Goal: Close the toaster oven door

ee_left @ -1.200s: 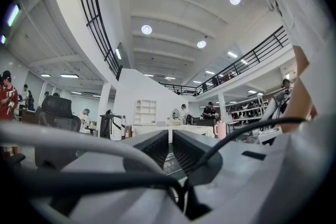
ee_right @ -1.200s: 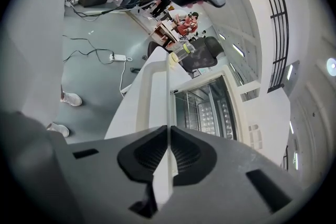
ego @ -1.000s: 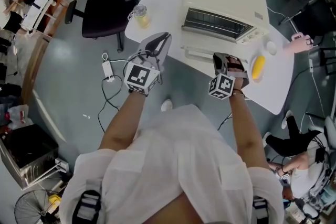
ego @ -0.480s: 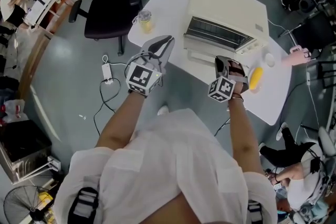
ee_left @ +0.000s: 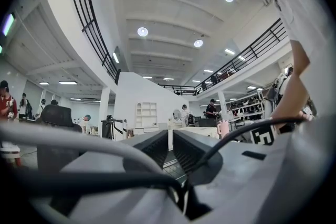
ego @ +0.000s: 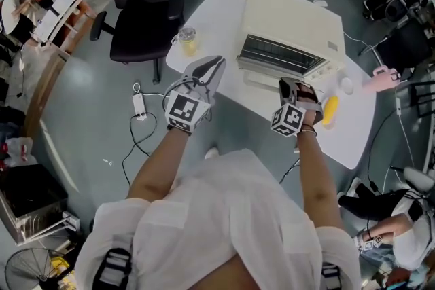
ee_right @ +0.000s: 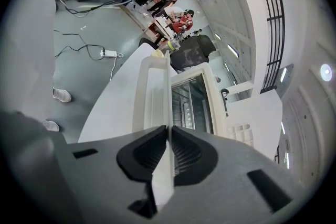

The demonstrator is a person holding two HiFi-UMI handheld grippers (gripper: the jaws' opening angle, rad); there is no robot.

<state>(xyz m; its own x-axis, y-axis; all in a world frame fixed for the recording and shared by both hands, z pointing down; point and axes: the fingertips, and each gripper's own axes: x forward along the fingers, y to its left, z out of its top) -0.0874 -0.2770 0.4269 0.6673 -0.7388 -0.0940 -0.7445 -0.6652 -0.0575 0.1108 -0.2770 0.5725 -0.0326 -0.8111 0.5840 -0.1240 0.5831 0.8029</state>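
One grip: my right gripper [ee_right: 169,149] pinches the partly open toaster oven door [ee_right: 153,94], jaws just easing wider. Left gripper [ee_left: 170,147] closed, empty.

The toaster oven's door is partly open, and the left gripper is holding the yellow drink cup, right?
Not quite: the left gripper holds nothing. The left gripper view shows its jaws together and empty, and in the head view the cup stands on the table, apart from it. The toaster oven's door is partly open.

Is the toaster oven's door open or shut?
Open. The door stands away from the front of the toaster oven, and the wire rack inside shows through the gap.
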